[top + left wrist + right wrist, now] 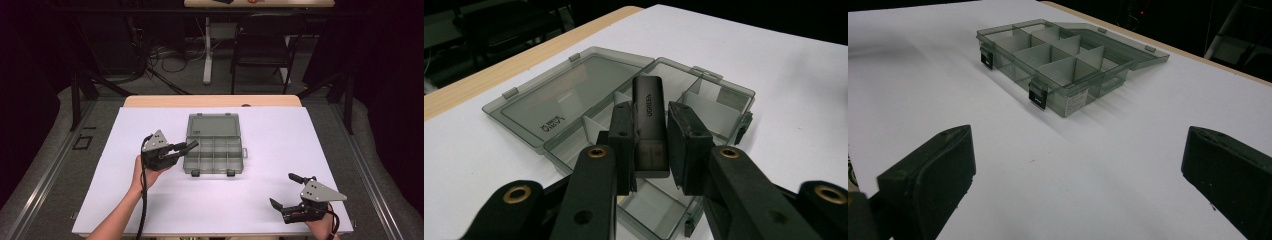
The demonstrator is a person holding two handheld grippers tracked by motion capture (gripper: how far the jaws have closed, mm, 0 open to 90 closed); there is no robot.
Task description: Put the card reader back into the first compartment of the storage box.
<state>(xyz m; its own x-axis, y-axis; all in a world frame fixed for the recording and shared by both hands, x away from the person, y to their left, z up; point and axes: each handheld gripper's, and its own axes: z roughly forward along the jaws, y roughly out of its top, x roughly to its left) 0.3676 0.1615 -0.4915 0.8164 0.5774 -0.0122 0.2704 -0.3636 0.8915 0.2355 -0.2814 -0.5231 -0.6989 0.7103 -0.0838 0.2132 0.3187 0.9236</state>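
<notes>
From the high view I have the left gripper point(182, 148) at centre-left of the frame, its jaws pointing right toward the clear compartment box point(215, 155), which sits open mid-frame on the white desk point(280, 135) with its lid point(212, 125) laid flat behind it. In the left gripper view my jaws are clamped on a small black adapter point(650, 125), lettered UGREEN, held lengthwise and poised over the near-left cells of the box. I read this as the carry-and-place step: the part is gripped and lined up over the tray but not yet down in a cell. I can't quite tell which compartment lies directly beneath it, since the jaws cover that part of the tray.

The right gripper point(287, 192) rests at lower right of the high view, well apart from the box, jaws spread wide and holding nothing.

Next, I judge, I need to lower the adapter between the dividers, keeping it clear of the thin walls, then spread the jaws only once it is seated.
</notes>
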